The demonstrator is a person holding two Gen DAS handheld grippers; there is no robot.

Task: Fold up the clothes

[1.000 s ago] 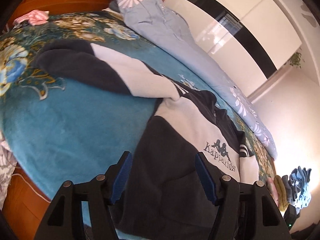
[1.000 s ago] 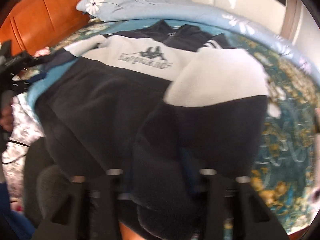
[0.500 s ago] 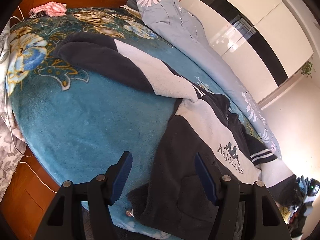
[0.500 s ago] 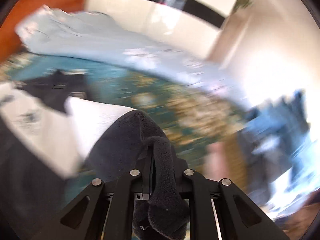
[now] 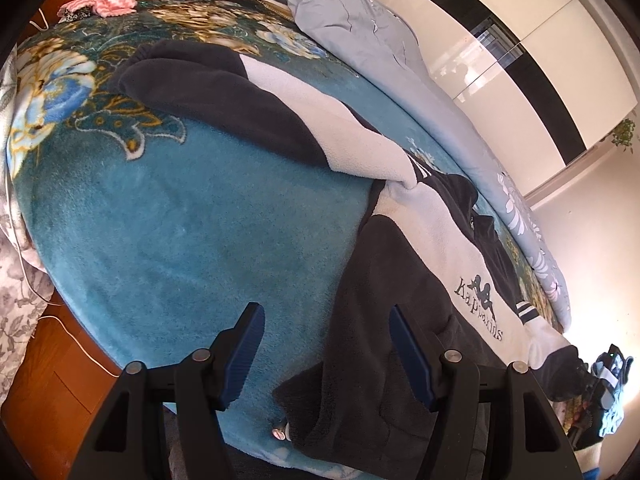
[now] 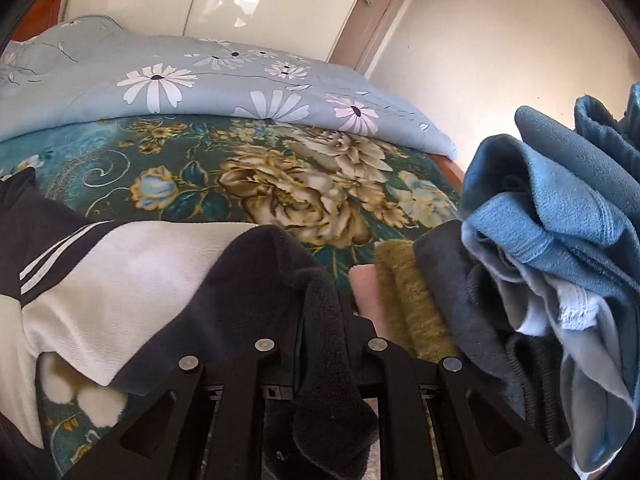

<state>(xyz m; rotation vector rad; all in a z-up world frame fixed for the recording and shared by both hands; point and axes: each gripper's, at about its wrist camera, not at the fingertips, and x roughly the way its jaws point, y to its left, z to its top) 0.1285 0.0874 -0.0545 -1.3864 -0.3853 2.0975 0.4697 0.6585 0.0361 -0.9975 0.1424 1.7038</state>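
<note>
Right gripper pinches the sweater's dark cuff near the clothes pile; left gripper hangs wide open, empty, above the blanket.

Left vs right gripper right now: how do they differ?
Left gripper is open, blue pads apart; right gripper is shut. Left holds nothing, hovering over the sweatshirt hem; right clamps its dark sleeve cuff. Both are black two-finger tools over the blanket.

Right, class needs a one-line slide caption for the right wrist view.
Right gripper shut on the dark sleeve cuff of the sweatshirt, beside piled clothes.
</note>
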